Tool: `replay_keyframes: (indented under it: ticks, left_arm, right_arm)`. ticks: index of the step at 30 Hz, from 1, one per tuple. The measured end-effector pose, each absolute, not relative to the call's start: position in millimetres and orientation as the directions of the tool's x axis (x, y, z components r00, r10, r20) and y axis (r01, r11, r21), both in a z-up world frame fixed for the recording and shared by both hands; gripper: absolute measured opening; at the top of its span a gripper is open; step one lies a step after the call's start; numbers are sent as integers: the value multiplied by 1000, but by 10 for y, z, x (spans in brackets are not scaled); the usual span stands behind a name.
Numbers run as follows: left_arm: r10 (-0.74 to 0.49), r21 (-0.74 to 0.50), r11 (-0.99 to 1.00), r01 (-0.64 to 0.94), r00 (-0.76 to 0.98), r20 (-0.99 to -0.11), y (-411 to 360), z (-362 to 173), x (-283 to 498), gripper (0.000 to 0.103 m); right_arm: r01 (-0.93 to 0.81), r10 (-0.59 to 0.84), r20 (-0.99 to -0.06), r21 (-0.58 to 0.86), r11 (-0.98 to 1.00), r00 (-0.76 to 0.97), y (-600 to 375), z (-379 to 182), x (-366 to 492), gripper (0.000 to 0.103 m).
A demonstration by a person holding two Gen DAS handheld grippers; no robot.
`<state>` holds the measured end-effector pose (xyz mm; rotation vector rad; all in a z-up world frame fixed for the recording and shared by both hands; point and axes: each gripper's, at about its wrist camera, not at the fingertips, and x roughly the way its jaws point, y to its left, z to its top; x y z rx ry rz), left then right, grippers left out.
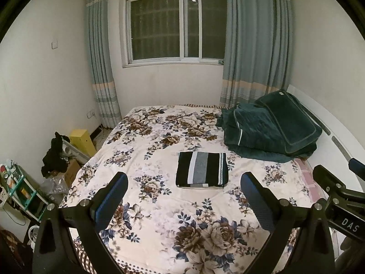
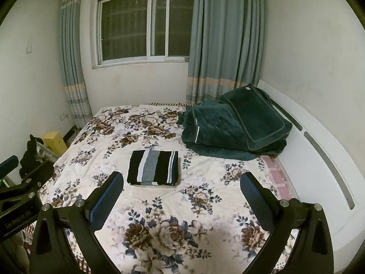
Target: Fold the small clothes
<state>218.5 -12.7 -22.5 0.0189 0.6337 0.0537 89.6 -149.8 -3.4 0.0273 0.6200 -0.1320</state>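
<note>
A folded striped garment [image 1: 202, 169], black with white and grey bands, is seen lying flat near the middle of the bed [image 1: 159, 205], on a floral bedspread. It is touched by neither tool. The left hand-held gripper [image 1: 184, 194] is held above the near part of the bed with its fingers spread wide apart and nothing between them. The right hand-held gripper [image 2: 181, 194] is likewise held spread wide and empty; the garment lies ahead of it, nearer its left finger. A heap of dark green bedding [image 1: 271, 127] is noted at the far right of the bed, well apart from the garment. A curtained window [image 1: 175, 25] is seen behind the bed.
</note>
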Motion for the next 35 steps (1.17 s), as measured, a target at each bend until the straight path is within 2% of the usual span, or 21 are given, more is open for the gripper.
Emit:
replay_keyframes:
  ticks: [35]
  left_arm:
    - [66, 29, 998, -61, 811, -581, -127, -168, 2110, 101]
  right_arm:
    - [129, -115, -584, -18, 991, 804, -1474, -92, 838, 103]
